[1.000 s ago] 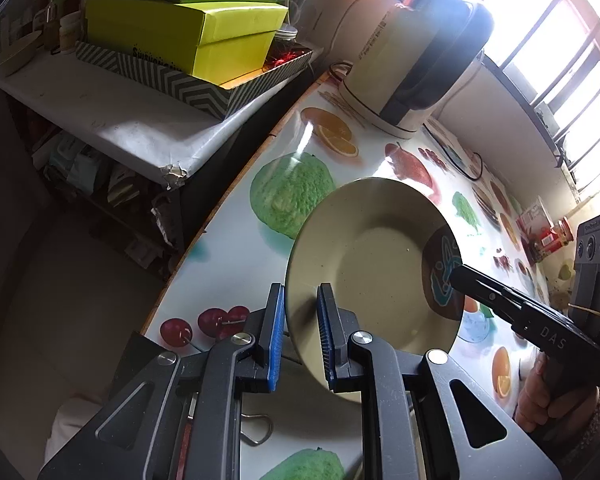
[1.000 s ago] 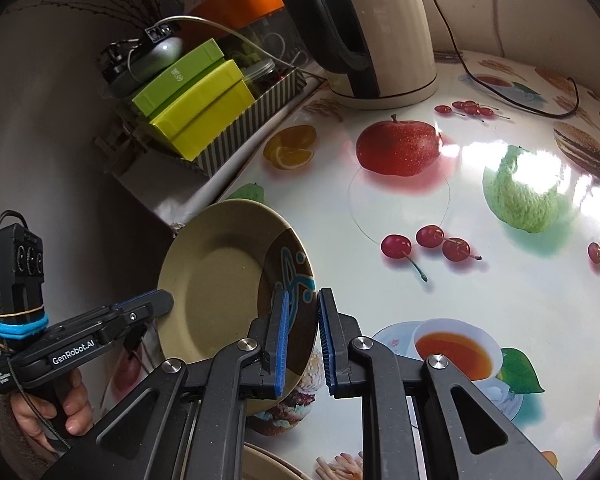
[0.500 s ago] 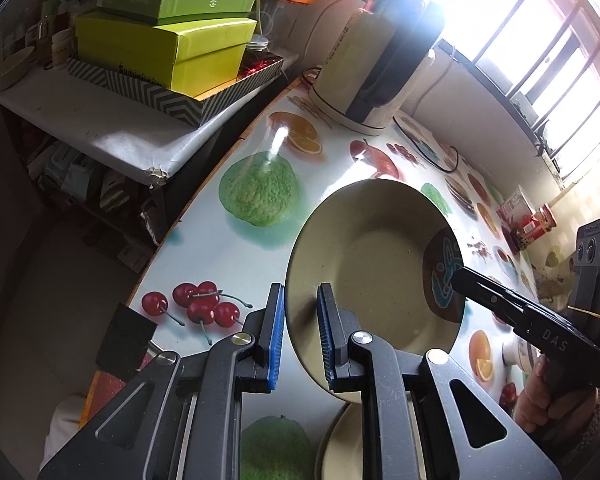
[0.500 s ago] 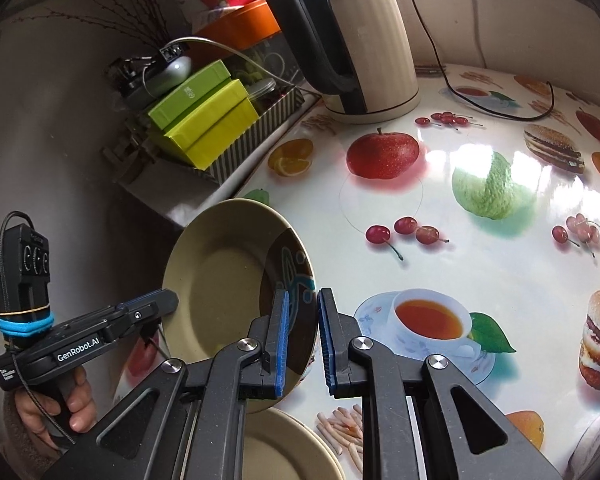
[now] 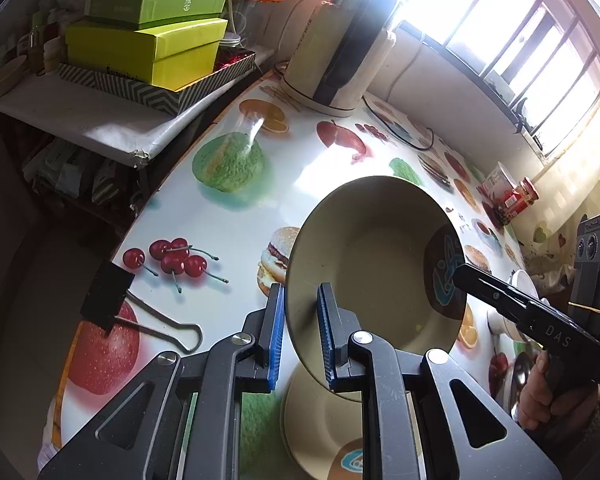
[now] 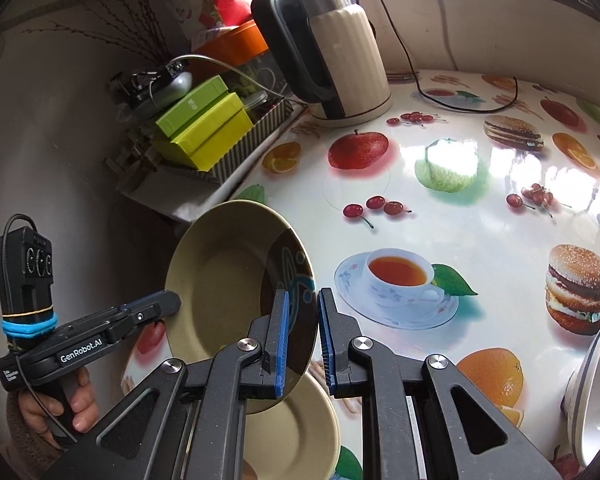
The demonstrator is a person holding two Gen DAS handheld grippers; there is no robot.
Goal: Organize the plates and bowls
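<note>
I have 1 beige plate off the table, pinched from 2 opposite sides; my left gripper is clamped on the plain rim, and my right gripper is clamped on the rim at the dark patch with the blue motif; I judge 2 grips suit a wide, shallow dish that would sag or swing from 1 thin edge. The plate hangs tilted, its hollow facing the cameras, above a second beige plate lying flat on the table just below; the likely plan is to stack 1 on the other, so holding it over that spot makes sense. Apart from this stand the kettle at the far side and the yellow-green boxes on the side shelf; a binder clip lies at the table's near edge. Much escapes me; my own gripper bodies cover most of the lower plate; a white bowl is cut off at the right edge of the right view; whether the 2 plates already touch I cannot tell; the window glare washes out the far tabletop.
</note>
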